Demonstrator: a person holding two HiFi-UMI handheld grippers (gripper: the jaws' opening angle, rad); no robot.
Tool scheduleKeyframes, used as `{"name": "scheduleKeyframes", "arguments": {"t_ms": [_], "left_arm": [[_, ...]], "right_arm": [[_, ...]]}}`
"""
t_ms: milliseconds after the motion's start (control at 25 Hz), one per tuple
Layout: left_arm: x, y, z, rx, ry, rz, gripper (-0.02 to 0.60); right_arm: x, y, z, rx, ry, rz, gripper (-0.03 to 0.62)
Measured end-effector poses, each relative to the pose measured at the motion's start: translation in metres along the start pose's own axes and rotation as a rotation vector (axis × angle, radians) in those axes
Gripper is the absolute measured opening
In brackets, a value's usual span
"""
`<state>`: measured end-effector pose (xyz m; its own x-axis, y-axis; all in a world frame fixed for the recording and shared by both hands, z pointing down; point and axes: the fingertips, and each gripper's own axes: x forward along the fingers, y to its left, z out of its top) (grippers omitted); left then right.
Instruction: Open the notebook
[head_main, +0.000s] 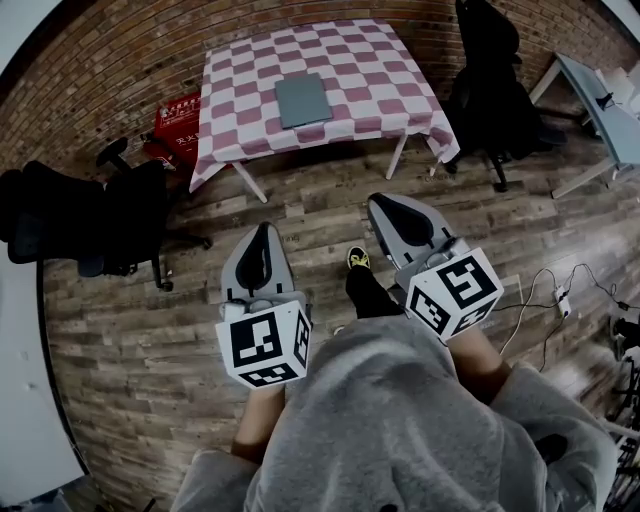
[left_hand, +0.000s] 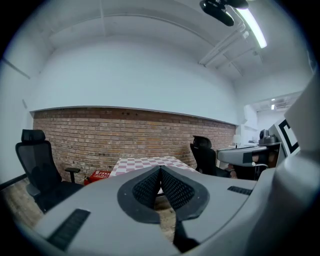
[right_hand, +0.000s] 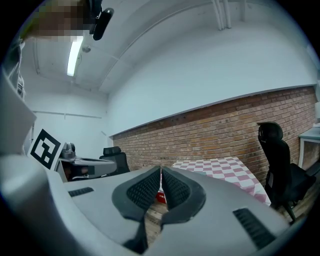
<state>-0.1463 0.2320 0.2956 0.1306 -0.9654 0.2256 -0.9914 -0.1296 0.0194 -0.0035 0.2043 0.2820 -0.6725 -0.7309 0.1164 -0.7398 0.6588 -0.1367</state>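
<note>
Head view: grey notebook (head_main: 302, 99) on checkered table (head_main: 372, 92), brick wall (head_main: 115, 60) behind.

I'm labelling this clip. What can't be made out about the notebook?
- Flat grey notebook, head view: too small to show its spine side or cover print.
- Left gripper view: shut fingers and the low angle hide it on the checked-cloth table.
- Right gripper view: likewise unseen.

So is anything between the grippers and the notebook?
Nothing visible does. The notebook lies closed on the table, and only bare floor separates it from the left gripper and right gripper, both shut and empty. The left chair and right chair stand aside.
</note>
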Motion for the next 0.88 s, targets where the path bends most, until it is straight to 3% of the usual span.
{"name": "scheduleKeyframes", "arguments": {"t_ms": [400, 880], "left_arm": [[0.075, 0.005, 0.006, 0.028, 0.054, -0.018, 0.009], [0.168, 0.021, 0.027, 0.009, 0.096, 0.020, 0.009]], "right_arm": [[0.057, -0.061, 0.006, 0.031, 0.013, -0.019, 0.031], [0.130, -0.126, 0.021, 0.039, 0.058, 0.012, 0.031]]}}
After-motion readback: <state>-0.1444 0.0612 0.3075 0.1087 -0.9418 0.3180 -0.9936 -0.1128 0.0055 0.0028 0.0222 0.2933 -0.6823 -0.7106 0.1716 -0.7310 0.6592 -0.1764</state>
